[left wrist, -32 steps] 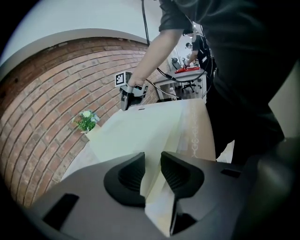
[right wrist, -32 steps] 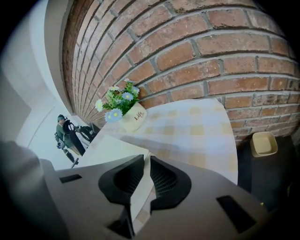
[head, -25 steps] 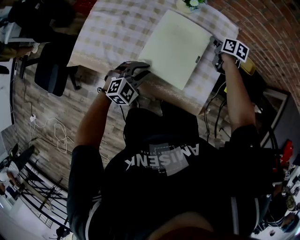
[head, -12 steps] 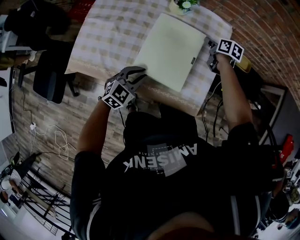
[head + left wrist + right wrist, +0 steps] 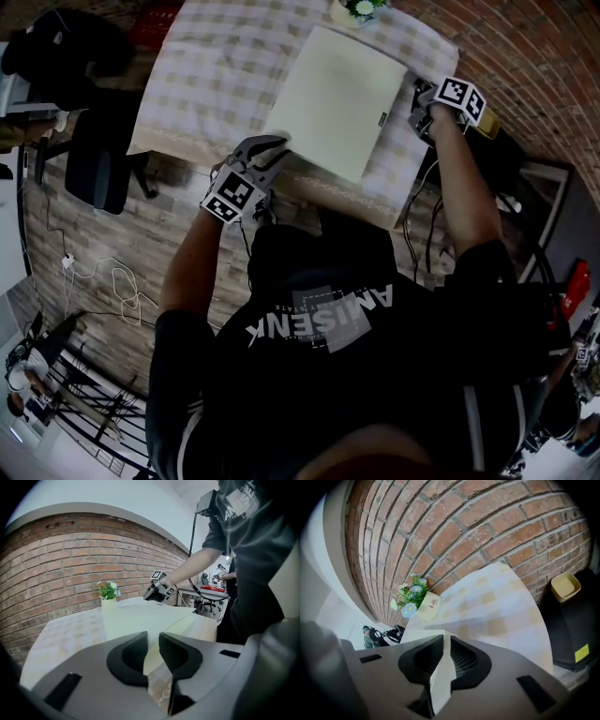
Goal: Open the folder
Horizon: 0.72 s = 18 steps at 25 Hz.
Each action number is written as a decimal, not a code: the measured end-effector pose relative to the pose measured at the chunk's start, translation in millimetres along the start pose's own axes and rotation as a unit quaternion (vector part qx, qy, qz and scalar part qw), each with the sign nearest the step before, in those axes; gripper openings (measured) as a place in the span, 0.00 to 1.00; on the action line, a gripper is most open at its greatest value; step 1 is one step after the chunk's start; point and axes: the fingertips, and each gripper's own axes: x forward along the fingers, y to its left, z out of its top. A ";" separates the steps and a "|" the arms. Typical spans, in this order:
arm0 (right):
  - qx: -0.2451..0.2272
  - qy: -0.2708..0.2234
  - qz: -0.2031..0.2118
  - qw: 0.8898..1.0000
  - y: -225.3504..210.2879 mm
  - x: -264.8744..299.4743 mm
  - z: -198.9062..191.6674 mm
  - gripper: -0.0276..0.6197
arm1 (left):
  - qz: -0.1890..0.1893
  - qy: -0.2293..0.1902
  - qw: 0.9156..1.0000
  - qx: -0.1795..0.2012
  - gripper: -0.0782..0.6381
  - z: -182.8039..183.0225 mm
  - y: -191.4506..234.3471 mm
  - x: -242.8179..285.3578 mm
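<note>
Left gripper view: what state is the left hand-held gripper (image 5: 153,637) in?
— Jaws drawn close on one corner of the pale folder (image 5: 140,613). The cover sheet runs between the pads and is grasped. At that corner the cover sits slightly raised off the leaf beneath it.
— And the right hand-held gripper (image 5: 446,641)?
— Clenched on a thin white edge of the same folder, as the right gripper view shows. The head view places it at the corner diagonally opposite the left one.
— Location of the folder?
— Lying largely flat on the checked cloth of the counter (image 5: 216,66), between the two tools.
— Surroundings?
— A small flower pot (image 5: 356,9) stands just beyond the folder's far edge. A brick wall (image 5: 487,527) runs behind the counter.
</note>
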 end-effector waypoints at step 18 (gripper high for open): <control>0.030 -0.024 0.017 0.999 -2.4 -1.2 0.3 0.14 | 0.010 -0.050 0.995 -0.083 0.23 16.8 5.8 -3.2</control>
